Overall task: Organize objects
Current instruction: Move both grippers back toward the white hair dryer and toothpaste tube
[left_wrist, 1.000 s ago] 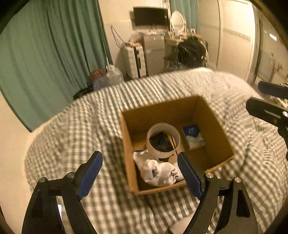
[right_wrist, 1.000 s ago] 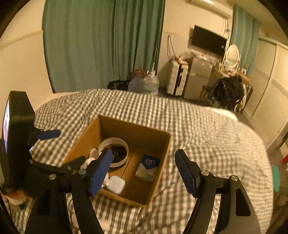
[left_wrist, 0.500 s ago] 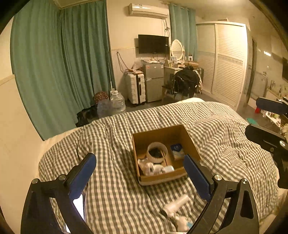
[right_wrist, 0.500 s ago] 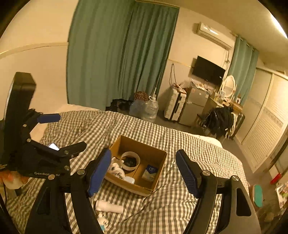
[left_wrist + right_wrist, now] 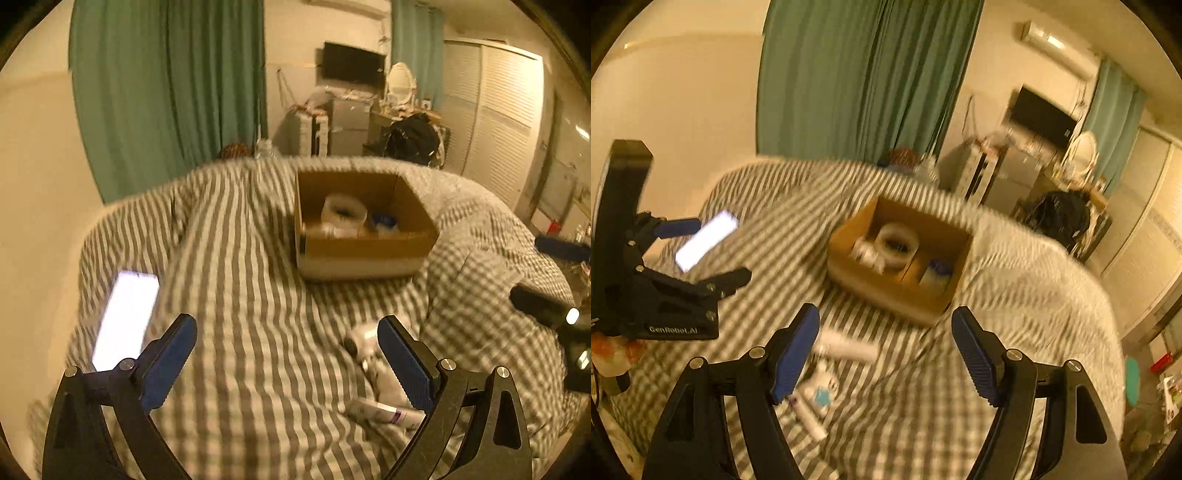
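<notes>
An open cardboard box (image 5: 364, 254) (image 5: 886, 295) sits on the checked bed cover and holds a white ring-shaped container (image 5: 343, 210) (image 5: 897, 242) and a blue-and-white packet (image 5: 384, 221) (image 5: 936, 275). Nearer me lie a white cylinder (image 5: 364, 338) (image 5: 846, 347), a thin tube (image 5: 384, 411) (image 5: 809, 417) and a small white item with a blue mark (image 5: 822, 393). My left gripper (image 5: 284, 325) (image 5: 724, 247) stands wide open over bare cover, the loose items beside its right finger. My right gripper (image 5: 886, 314) (image 5: 526, 267) is open and empty, above the loose items and short of the box.
A lit phone (image 5: 127, 319) (image 5: 705, 240) lies on the bed at the left. Green curtains (image 5: 166, 92) hang behind the bed. A dresser with a mirror, a suitcase and a chair with a black bag (image 5: 410, 138) stand beyond the foot of the bed.
Both grippers have drawn back from over the box and swung sideways; the box now sits farther ahead, and the phone and loose items lie close to the fingers. The left jaws stand a little wider.
</notes>
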The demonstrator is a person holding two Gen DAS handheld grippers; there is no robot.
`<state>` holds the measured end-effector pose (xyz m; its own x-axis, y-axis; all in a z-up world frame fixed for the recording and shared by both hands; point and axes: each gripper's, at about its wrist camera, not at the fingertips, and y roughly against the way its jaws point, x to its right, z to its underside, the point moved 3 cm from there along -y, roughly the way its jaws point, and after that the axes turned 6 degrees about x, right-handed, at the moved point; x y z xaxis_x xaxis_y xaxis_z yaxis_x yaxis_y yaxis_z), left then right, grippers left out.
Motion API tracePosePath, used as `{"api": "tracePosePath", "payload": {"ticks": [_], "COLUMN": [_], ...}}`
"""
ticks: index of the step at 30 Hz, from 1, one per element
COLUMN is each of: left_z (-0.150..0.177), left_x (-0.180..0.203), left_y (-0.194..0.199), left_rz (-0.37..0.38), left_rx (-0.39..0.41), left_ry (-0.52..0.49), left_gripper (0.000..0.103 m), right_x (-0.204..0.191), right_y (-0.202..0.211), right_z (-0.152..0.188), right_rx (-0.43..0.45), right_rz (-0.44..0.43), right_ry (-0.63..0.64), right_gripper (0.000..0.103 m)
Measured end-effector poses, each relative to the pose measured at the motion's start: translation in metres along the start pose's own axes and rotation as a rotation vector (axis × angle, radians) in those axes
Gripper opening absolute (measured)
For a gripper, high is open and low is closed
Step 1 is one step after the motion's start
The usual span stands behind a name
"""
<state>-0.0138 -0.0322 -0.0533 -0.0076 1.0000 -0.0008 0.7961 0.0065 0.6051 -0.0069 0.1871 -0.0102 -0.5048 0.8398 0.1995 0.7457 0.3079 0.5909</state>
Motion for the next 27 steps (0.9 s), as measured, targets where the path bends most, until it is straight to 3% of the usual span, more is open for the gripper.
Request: {"api": "tracePosePath", "payload": {"ticks": [9,13,19,20,21,24,27], "left_z": [0.078,0.083,0.086,0.086,0.086,0.085,0.084], "left_x": [0.013,0.013,0.017,0.017,0.017,0.015,0.017], "left_y": [-0.023,-0.022,-0.022,-0.022,-0.022,-0.022,-0.025], "left_rz": [0.002,-0.004,-0.021,-0.024,-0.024,-0.025,-0.034], "left_rx": [-0.098,-0.105,-0.105,-0.106,-0.107,-0.113,-0.123], "left_ry": [-0.036,-0.056,-0.074,-0.077,-0.076,-0.074,-0.084], "left_gripper": [0.101,0.101,0.101,0.101,0.101,0.101,0.101], "right_x": [-0.031,-0.037,-0.060,-0.067,-0.070,-0.074,-0.058], "right_y": [-0.083,-0.100,-0.111,-0.113,-0.114,-0.107,-0.089], "right_z": [0.103,0.126,0.136,0.138,0.141,0.140,0.130], "right_rx": [-0.265,-0.338,-0.389,-0.403,-0.411,-0.395,-0.337], "right_rz": [-0.152,-0.172,-0.212,-0.229,-0.237,-0.223,-0.223], "right_ry": [-0.078,-0.088,-0.004,0.017,0.033,0.070,0.010], "right_gripper": [0.074,0.072,0.051,0.039,0.032,0.028,0.026]}}
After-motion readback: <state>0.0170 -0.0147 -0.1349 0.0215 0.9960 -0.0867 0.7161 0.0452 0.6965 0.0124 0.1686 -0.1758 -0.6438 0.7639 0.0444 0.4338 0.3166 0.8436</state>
